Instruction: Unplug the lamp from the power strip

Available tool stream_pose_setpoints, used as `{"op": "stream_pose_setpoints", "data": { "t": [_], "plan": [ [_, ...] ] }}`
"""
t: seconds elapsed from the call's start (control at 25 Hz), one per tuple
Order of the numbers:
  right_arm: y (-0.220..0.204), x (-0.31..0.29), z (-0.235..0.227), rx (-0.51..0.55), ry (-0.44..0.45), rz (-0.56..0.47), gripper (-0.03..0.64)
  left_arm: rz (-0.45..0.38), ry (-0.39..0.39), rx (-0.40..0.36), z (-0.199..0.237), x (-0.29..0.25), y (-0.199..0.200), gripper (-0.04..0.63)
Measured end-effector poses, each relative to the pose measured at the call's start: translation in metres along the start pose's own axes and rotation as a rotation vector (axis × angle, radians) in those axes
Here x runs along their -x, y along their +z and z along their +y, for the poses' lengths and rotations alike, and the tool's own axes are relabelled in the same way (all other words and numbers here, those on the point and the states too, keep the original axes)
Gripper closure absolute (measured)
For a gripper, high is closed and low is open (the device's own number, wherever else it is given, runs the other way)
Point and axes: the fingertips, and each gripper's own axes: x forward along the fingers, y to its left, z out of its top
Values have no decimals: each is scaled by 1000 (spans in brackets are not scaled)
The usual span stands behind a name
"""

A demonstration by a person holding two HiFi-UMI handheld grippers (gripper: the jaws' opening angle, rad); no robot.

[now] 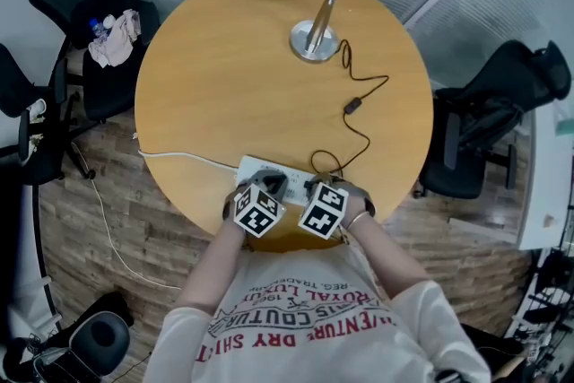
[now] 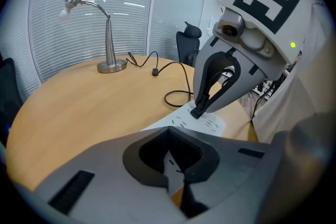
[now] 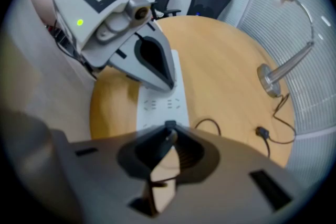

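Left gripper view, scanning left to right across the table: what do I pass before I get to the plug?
Lamp head → lamp base → inline switch → cord loop → plug, pinched by the right gripper.

Wood table (image 1: 224, 76), metal lamp (image 1: 314, 39), plastic power strip (image 1: 258, 167).
Table smooth matt light wood; lamp shiny polished metal; power strip smooth white plastic; plug (image 2: 198, 111) and cord (image 1: 363, 134) matt black plastic; left gripper (image 2: 169, 131) and right gripper (image 3: 169, 128) matt grey plastic; floor (image 1: 134, 229) wood-look planks.
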Motion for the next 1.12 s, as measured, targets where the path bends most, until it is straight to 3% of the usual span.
{"op": "stream_pose_setpoints", "data": {
  "t": [0.16, 0.4, 0.56, 0.8, 0.88, 0.96, 1.04, 1.12],
  "plan": [
    [16, 44, -22, -62, -15, -89, 548, 0, 26, -32, 3, -2, 0, 568],
    [-2, 67, -46, -97, -71, -100, 548, -1, 35, -25, 0, -4, -2, 568],
    [0, 74, -41, -161, -77, -193, 548, -2, 31, 1, 2, -3, -2, 568],
    [6, 89, -43, -235, -122, -332, 546, -27, 56, -56, -2, -1, -5, 568],
    [9, 97, -46, -255, -157, -390, 546, -26, 10, 11, -6, 2, -3, 568],
    [11, 105, -50, -280, -190, -452, 546, -93, -2, 117, -3, 13, 14, 568],
    [14, 114, -54, -310, -215, -519, 546, -193, 30, 195, 6, 29, 36, 568],
    [17, 127, -58, -338, -237, -586, 546, -271, 71, 217, 15, 46, 57, 568]
  ]
}}
